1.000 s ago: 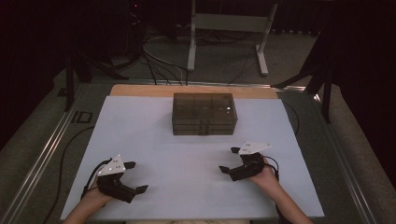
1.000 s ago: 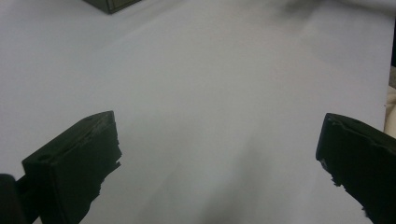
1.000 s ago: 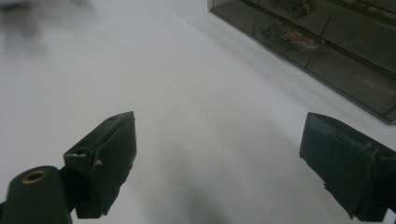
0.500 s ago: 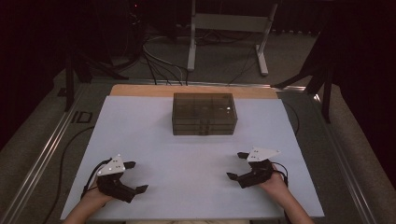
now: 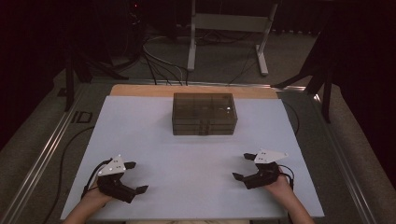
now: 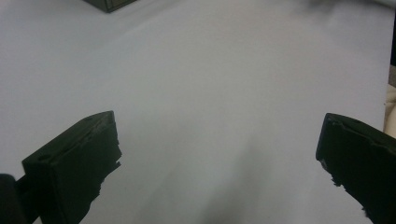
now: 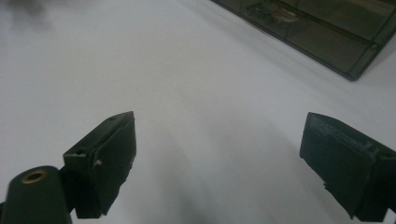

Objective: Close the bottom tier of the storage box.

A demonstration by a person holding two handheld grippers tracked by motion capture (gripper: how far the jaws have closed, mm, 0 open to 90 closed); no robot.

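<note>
A smoky, see-through box (image 5: 204, 113) sits on the white surface (image 5: 196, 163) near the middle of its far edge, its long axis running parallel to that edge. Its drawer fronts face the near edge, toward the person. It stands flat and square to the surface, touched by nothing.

The left gripper (image 5: 132, 178) rests near the near-left corner of the surface, pointing toward the right edge, its 2 jaws spread wide with bare white between them. In the left gripper view (image 6: 219, 154) a corner of the box (image 6: 108, 3) shows at the top left, well apart from the jaws.

The right gripper (image 5: 244, 167) rests near the near-right corner, pointing toward the left edge, its 2 jaws also wide apart and holding nothing. In the right gripper view (image 7: 219, 149) the box (image 7: 322, 28) lies across the top right, well apart from the jaws.

Against the frame of 1.0 s ago, the right gripper has drawn back toward the near-right corner, farther from the box. The left gripper and the box lie as they did.
</note>
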